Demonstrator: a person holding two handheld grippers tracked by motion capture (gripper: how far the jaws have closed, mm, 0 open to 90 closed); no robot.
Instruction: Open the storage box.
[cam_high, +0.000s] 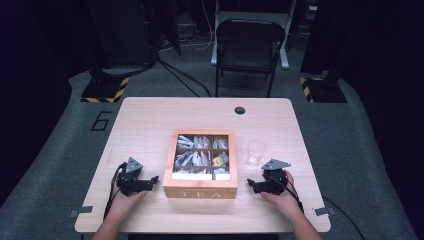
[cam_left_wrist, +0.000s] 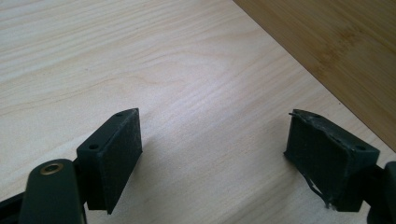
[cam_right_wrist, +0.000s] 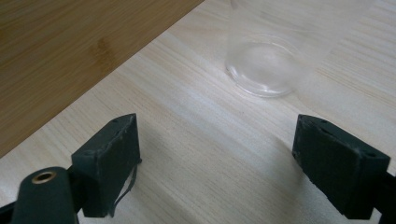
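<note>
A wooden tea box (cam_high: 200, 186) marked TEA stands in the middle of the table, its compartments holding several tea bags under a clear lid. A clear plastic cup (cam_high: 256, 152) stands just right of it, and its base (cam_right_wrist: 264, 70) lies a short way past my right jaws. My left gripper (cam_high: 154, 180) rests on the table left of the box, open, nothing between its pads (cam_left_wrist: 116, 154); the box's side wall (cam_left_wrist: 336, 51) lies at upper right. My right gripper (cam_high: 250, 184) rests right of the box, open and empty, with the box wall (cam_right_wrist: 70, 51) at upper left.
The light wooden table (cam_high: 145, 120) has a dark round hole (cam_high: 240, 110) near its far edge. A black folding chair (cam_high: 248, 47) stands beyond it. Cables run over the grey floor, and striped stand bases (cam_high: 106, 89) sit at both far corners.
</note>
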